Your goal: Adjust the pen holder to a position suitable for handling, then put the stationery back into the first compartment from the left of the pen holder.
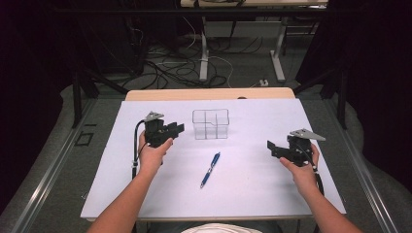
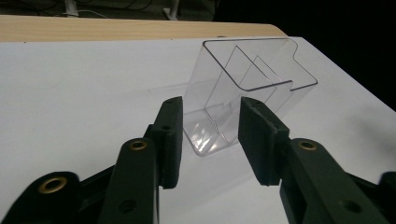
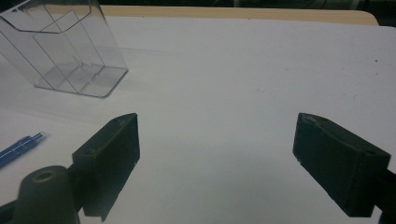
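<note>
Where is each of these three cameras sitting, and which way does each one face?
High view: above the person's side, facing forward and down on the table; both forearms, left gripper and right gripper show.
Left gripper view: rides the left gripper, looking between its open jaws at the clear organizer.
Right gripper view: rides the right gripper, looking across the white top; jaws wide.
Shared: organizer and blue pen.

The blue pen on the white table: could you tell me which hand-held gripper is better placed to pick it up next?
Probably the left hand-held gripper, though narrowly. The blue pen lies between both hands, slightly nearer the left one. The right hand-held gripper is open wider, but sits farther off. Neither holds anything.
</note>
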